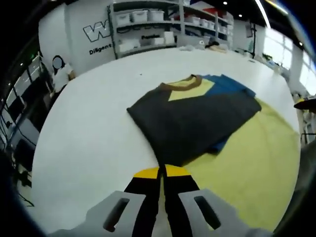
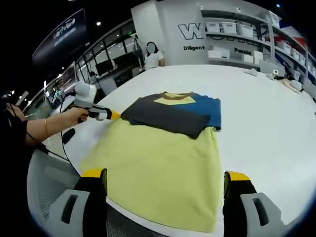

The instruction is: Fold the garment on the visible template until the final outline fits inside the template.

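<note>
Left gripper view is showing the left tool [image 1: 161, 174] pressed together on the shirt's [image 1: 197, 116] dark folded edge; the cloth is looking soft and limp, best pinched at a corner or hem. Right gripper view is showing the right tool [image 2: 165, 183] spread wide, holding nothing, while the yellow, blue and grey shirt is lying on the white surface [image 2: 266, 113].

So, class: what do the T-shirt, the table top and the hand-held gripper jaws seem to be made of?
T-shirt: soft matte knit fabric, probably cotton; it drapes flat and folds with limp edges. Table top: smooth, hard white surface, maybe laminate; faint sheen. Left hand-held gripper: jaws look like rigid black plastic with yellow tips on grey moulded bases; the exact material is unclear.
</note>
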The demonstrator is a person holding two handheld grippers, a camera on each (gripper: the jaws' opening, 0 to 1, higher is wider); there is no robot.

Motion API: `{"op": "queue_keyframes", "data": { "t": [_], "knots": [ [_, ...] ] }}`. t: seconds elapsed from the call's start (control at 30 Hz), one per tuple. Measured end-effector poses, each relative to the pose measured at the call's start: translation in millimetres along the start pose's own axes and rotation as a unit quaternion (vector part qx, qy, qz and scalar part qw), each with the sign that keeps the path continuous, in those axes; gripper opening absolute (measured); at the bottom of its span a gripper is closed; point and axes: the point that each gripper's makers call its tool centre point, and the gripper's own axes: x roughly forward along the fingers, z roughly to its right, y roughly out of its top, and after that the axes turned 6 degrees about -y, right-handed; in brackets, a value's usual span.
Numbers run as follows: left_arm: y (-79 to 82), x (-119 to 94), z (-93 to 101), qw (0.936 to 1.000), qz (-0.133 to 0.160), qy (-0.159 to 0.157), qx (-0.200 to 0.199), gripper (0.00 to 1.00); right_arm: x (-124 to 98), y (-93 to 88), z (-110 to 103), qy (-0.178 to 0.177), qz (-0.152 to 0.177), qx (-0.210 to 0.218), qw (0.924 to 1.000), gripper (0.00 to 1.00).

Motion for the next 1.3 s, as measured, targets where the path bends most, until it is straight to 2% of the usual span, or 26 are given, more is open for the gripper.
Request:
{"op": "queue_keyframes", "data": {
  "t": [0.17, 0.5, 0.73, 0.93, 1.0, 1.17, 1.3],
  "knots": [
    [-2.2, -2.8, -14.7, 0.9998, -0.004, 0.014, 0.014, 0.0, 0.7, -2.5, -1.8, 0.002, -0.004, -0.001, 1.0, 0.97],
    [-10.7, -14.4, -46.3, 0.9992, -0.013, 0.038, 0.009, 0.0, 3.2, -5.5, -3.0, 0.004, -0.014, -0.005, 0.9999, 0.97],
    [-15.7, -20.9, -59.1, 0.9984, -0.022, 0.047, 0.021, 0.0, 7.0, -8.1, -2.4, 0.003, -0.023, -0.003, 0.9997, 0.96],
    [-14.0, -22.1, -59.6, 0.9988, -0.012, 0.044, 0.017, 0.02, 10.1, -11.8, -4.4, 0.008, -0.035, -0.007, 0.9993, 0.96],
    [-12.3, -25.4, -59.6, 0.9987, -0.009, 0.047, 0.016, 0.05, 10.4, -13.0, -3.1, 0.006, -0.038, -0.005, 0.9993, 0.96],
    [-5.5, -41.5, -51.9, 0.9992, 0.02, 0.033, -0.006, 0.26, 10.1, -15.9, -1.5, 0.005, -0.046, -0.008, 0.9989, 0.95],
    [-7.5, -53.2, -49.4, 0.999, 0.025, 0.034, -0.011, 0.36, 10.1, -15.6, -1.9, 0.007, -0.046, -0.009, 0.9989, 0.95]
  ]
}}
